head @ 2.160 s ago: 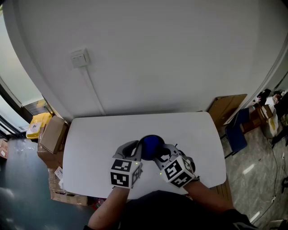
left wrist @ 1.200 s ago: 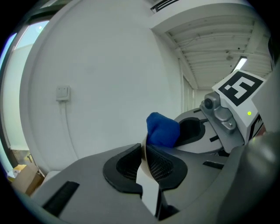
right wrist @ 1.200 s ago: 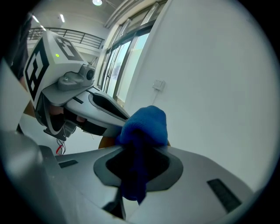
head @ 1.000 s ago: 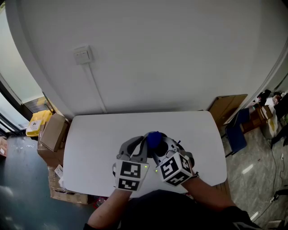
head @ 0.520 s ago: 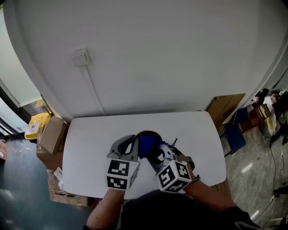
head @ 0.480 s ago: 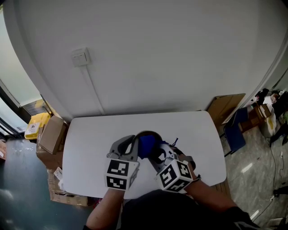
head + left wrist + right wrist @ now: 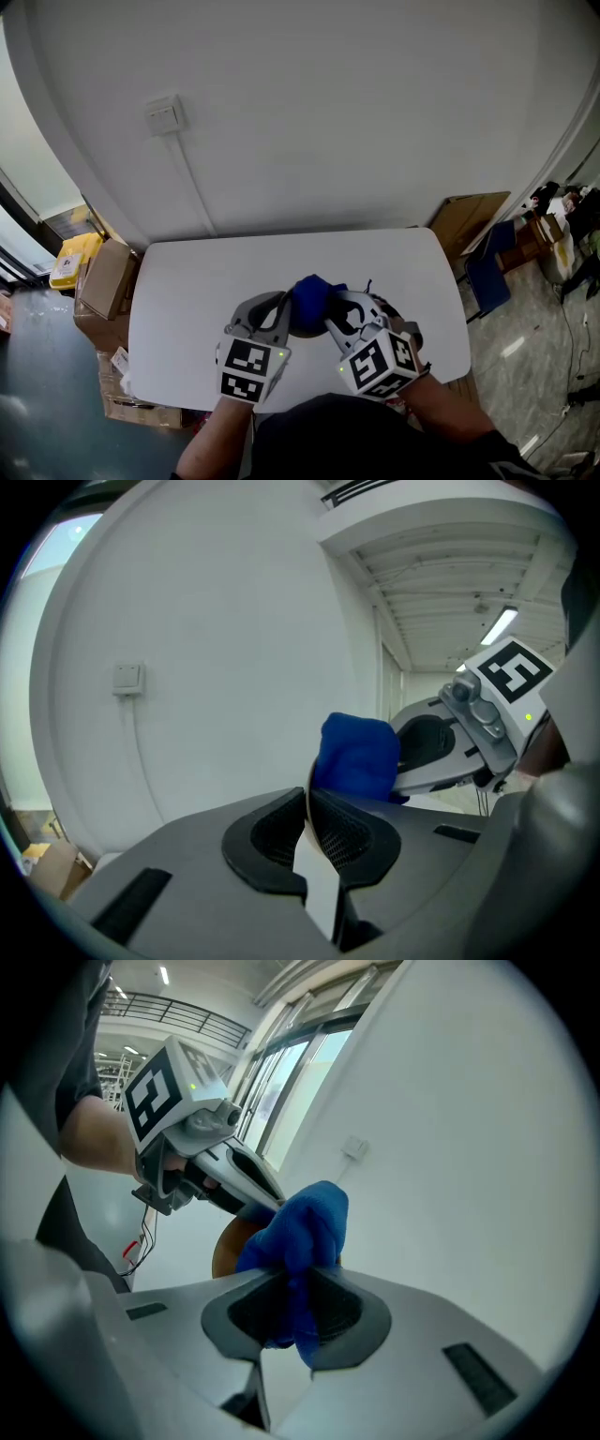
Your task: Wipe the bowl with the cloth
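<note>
**Left.** A wall switch (image 7: 162, 113) sits on the far wall, and a cardboard box (image 7: 105, 279) stands on the floor beside the white table (image 7: 187, 281).

**Centre left.** The left gripper (image 7: 279, 311) is held over the near middle of the table. Its jaws are closed on the thin rim of the bowl (image 7: 228, 1241). In the left gripper view the rim shows edge-on, as a narrow line pinched between the two pads. In the right gripper view the bowl shows as a brown disc, tipped up off the table.

**Centre.** The blue cloth (image 7: 309, 300) is bunched between the two grippers. It overlaps the bowl's brown face and hides most of the bowl from the head view.

**Centre right.** The right gripper (image 7: 295, 1307) has its jaws clamped on the cloth. A fold of the cloth runs down between the pads, and the rest bulges beyond the tips towards the bowl.
</note>
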